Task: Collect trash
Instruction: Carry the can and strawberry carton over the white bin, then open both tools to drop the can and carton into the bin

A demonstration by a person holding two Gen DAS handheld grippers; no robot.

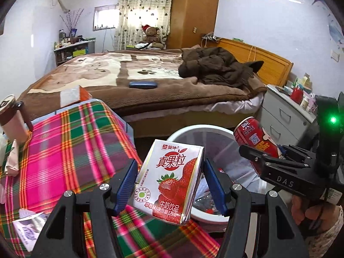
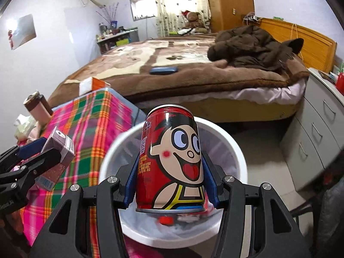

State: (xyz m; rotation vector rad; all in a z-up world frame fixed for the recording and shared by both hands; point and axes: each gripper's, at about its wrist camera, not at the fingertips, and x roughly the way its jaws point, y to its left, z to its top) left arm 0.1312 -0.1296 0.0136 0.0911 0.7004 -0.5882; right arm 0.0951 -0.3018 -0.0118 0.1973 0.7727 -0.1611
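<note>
My left gripper has its jaws clamped on the strawberry milk carton, held at the worktop edge beside the white bin. Right gripper jaws grip the red cartoon can upright, directly above the bin's opening, trash visible inside

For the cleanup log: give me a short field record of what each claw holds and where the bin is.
left claw: shut on carton, strawberry milk
right claw: shut on can, red, cartoon face
bin: white, on floor between plaid table and bed, trash inside
can position: over the bin opening
carton position: by the bin's rim, at the table edge
status: both items not yet dropped
</note>
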